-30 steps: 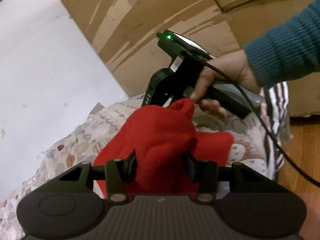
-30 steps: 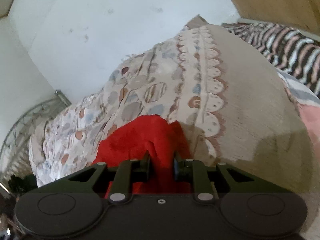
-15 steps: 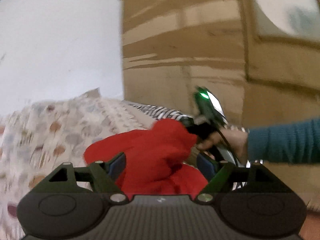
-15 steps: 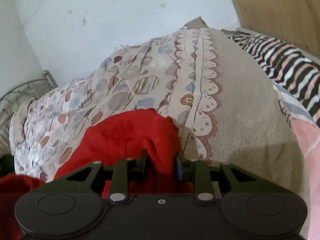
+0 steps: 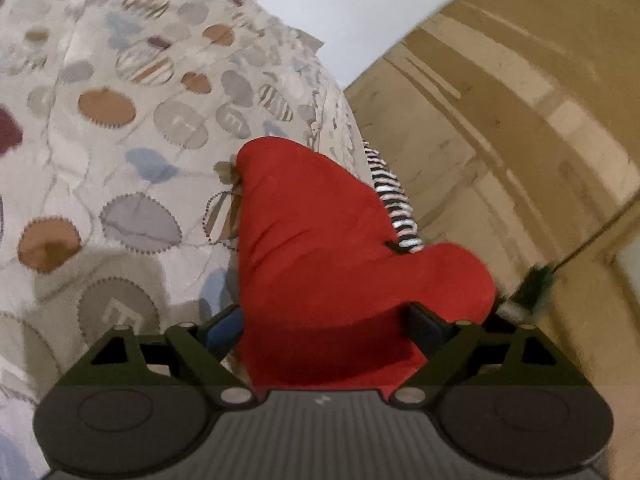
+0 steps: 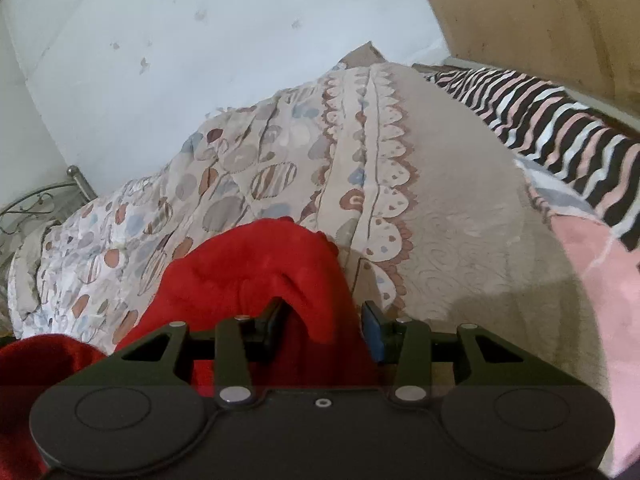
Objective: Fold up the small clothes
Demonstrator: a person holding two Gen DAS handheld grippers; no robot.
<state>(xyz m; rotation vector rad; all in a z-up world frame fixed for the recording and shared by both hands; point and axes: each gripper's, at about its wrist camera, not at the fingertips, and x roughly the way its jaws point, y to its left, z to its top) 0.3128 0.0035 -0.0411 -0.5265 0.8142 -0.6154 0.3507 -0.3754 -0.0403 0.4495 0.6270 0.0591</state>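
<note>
Left wrist view: left gripper has just been opening, jaws now spread wide, red fleece garment lying between them but pads look clear of the cloth on both sides, so released, not gripping; garment is heaped in a soft mound on the patterned bedspread, toward the bed edge nearest the cardboard boxes, a striped cloth poking out from behind it. Right wrist view: right gripper also has just been opening, jaws about halfway apart, a folded lobe of the same red fleece garment sits between them; left pad may be brushing the cloth, right blue pad has a visible gap, so reads as let go rather than clenched; more red cloth at the lower left corner of the view, cannot tell if it is the same piece; striped blanket and a pink cloth lie along the right side of the bed, metal bed frame at far left. Handling judgement: looks light, thick, floppy, non-fragile, fuzzy so unlikely to slip, but it bunches and will not hold a crease on its own; best taken by a hem or corner with each gripper, pinching a single layer, not the mound's middle
</note>
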